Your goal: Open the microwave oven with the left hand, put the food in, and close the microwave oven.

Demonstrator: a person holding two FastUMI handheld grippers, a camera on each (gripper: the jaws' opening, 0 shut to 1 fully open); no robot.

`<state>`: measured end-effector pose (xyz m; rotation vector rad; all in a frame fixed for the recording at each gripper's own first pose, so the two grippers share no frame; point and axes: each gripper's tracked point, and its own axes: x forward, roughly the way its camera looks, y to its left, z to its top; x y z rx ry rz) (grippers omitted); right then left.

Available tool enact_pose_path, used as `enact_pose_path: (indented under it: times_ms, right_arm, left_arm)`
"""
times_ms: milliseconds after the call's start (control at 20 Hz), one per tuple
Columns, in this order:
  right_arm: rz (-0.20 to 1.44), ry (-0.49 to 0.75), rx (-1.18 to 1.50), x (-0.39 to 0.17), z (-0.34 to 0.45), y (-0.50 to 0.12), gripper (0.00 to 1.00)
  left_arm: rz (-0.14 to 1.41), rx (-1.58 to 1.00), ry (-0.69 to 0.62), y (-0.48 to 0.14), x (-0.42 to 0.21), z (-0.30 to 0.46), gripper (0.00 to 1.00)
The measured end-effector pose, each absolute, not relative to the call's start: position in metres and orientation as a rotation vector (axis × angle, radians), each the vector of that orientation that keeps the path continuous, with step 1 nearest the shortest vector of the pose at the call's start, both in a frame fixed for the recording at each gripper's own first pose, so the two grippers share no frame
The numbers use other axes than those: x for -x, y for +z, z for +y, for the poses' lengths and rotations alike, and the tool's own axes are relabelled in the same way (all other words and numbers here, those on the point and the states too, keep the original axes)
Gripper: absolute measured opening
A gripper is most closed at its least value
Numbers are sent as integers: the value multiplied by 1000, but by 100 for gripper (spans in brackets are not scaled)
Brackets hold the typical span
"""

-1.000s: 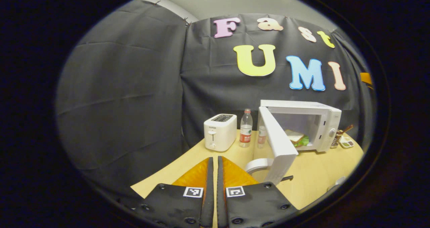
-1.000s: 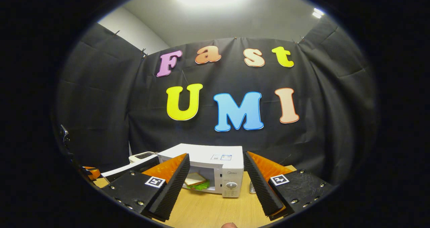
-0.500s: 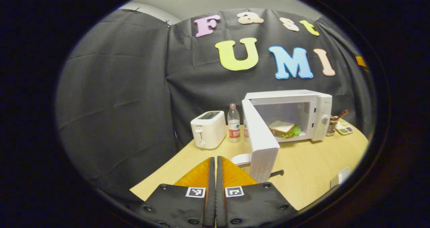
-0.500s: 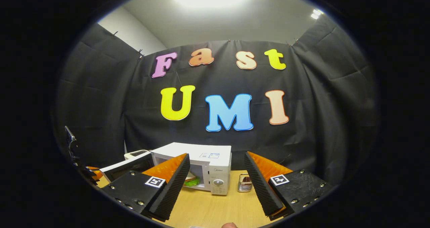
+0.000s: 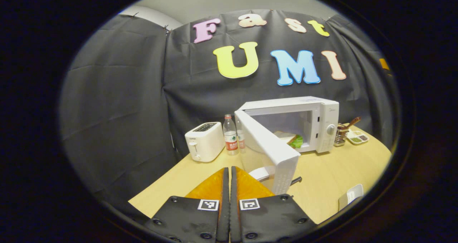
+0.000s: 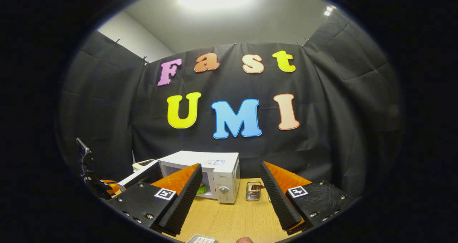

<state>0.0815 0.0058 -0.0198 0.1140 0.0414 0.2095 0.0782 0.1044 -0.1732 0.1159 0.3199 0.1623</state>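
**Grippers off the door, sandwich inside the open microwave**

Left gripper sits at 6 o'clock in the left gripper view with its two flat fingers pressed together, only a hairline seam between them, and nothing held. Their ridged inner faces meet edge to edge above matte plates studded with screws. Right gripper, in the right gripper view, is spread wide, its serrated wedge-shaped fingers far apart and empty.

Just beyond the left gripper's tips, the smooth pale wooden worktop carries a white ring-shaped roll at the foot of the microwave door. That door, glossy white and slab-like, stands swung outward toward the camera, with a perforated panel near its free edge. A flat white object lies at 4 o'clock near the worktop's edge.

Farther back, the boxy white microwave oven stands at about 2 o'clock with its cavity exposed; the sandwich, bread with green leaf showing, rests on the cavity floor, partly hidden by the door. At 10 o'clock of the door stand a rounded white toaster and a clear plastic bottle. Right of the microwave are a metal wire holder and a small dish.
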Motion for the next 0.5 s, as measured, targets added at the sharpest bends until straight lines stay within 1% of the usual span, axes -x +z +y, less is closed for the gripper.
enact_pose_path:
  times_ms: [200, 500]
  right_arm:
    - [33, 217, -115, -76, 3, -14, 98]
    - [32, 198, -117, -88, 13, -13, 98]
  left_arm:
    - [322, -120, 104, -174, -90, 74, 7]
    - [329, -110, -12, -181, -123, 37, 7]
